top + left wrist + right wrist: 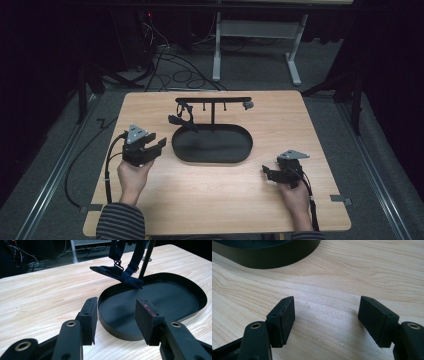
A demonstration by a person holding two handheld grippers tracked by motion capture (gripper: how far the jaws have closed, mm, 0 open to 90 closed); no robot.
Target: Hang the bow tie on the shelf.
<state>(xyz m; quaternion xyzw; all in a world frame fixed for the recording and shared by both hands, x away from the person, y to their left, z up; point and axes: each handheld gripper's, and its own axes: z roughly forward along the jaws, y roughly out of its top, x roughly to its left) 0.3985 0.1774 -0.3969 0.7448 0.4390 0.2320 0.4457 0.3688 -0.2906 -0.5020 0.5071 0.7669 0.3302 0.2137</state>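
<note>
A black oval tray (245,150) lies in the middle of the wooden table (310,120), with a T-shaped black rack (213,100) rising from its far rim. A dark strap item (182,117) hangs from the rack's left end, its lower part resting on the tray's rim (120,275). My left gripper (159,143) is left of the tray, open, its jaws wide on either side of the tray's near rim (117,335) with nothing between them. My right gripper (267,173) rests low near the table's front right, open and empty over bare wood (325,312).
A small grey object (248,104) hangs at the rack's right end. Short pegs (204,107) stick down from the bar. Behind the table are cables (175,70) on the floor and a white frame leg (217,47). Tape marks (341,199) sit near the front right corner.
</note>
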